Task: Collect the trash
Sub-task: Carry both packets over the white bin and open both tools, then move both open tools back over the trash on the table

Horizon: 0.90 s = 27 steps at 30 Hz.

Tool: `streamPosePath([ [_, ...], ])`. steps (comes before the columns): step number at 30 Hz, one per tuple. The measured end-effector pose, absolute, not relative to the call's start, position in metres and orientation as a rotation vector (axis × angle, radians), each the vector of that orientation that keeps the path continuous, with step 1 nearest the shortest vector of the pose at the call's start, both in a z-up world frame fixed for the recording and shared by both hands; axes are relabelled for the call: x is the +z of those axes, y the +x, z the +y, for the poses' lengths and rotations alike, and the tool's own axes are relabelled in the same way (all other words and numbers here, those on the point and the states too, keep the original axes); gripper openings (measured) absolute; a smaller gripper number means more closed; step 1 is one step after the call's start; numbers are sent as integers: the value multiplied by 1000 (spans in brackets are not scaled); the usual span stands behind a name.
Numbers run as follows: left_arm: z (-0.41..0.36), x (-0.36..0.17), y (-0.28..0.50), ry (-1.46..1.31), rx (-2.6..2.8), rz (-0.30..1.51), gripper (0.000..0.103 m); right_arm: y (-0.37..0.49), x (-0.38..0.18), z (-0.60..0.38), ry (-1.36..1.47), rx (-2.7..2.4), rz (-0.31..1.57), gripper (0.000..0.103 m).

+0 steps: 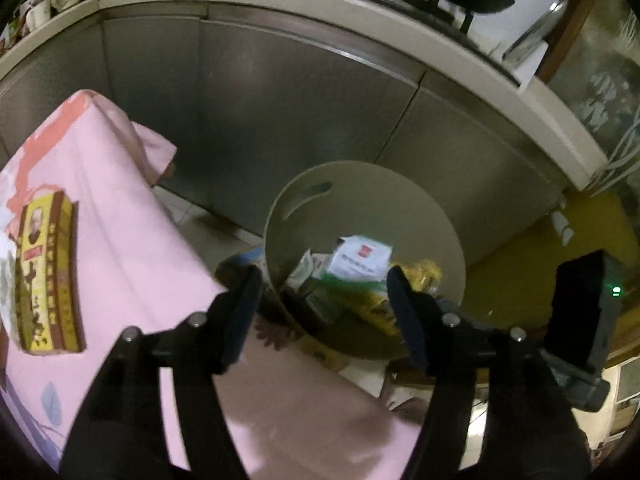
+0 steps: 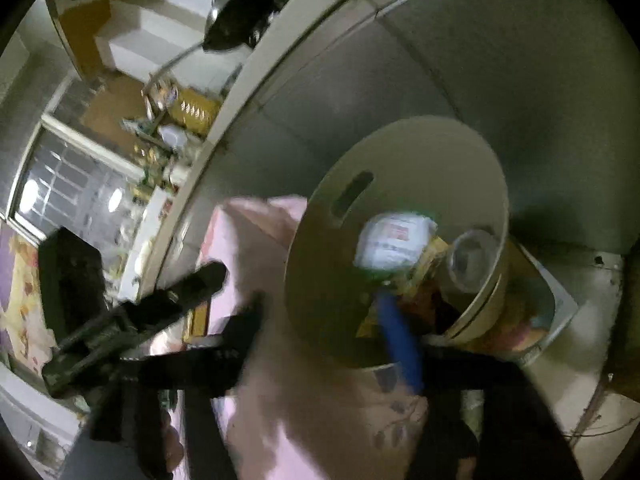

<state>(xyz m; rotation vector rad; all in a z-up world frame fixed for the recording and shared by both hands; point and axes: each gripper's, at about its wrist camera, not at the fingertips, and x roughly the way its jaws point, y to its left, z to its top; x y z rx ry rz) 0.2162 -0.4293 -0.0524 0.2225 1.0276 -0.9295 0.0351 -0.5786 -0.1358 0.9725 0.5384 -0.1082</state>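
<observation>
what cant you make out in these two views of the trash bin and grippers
- Bottom of the trash bin: hidden in both views by the piled litter.
- Print on the white packet in the bin: too blurred to read in either view.
- Yellow box on the pink cloth: left wrist view only, small print unreadable.
- Right hand-held gripper: motion-blurred, so its left finger is smeared.
- Left hand-held gripper: open and empty, its body cut off by the bottom edge.

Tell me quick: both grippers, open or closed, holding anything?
Left gripper: open, empty, jaws spread above the trash bin.
Right gripper: open, empty, jaws apart over the same bin.
</observation>
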Motion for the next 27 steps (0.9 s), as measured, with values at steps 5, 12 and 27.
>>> streamPosePath([
  [5, -410, -49, 204, 234, -918, 987, 62, 21, -120, -569, 874, -170, 486, 70],
  [12, -337, -41, 185, 206, -839, 917, 62, 18, -98, -530, 764, -196, 496, 70],
  [27, -115, -60, 164, 76, -538, 878, 62, 75, -91, -365, 605, 92, 645, 39],
])
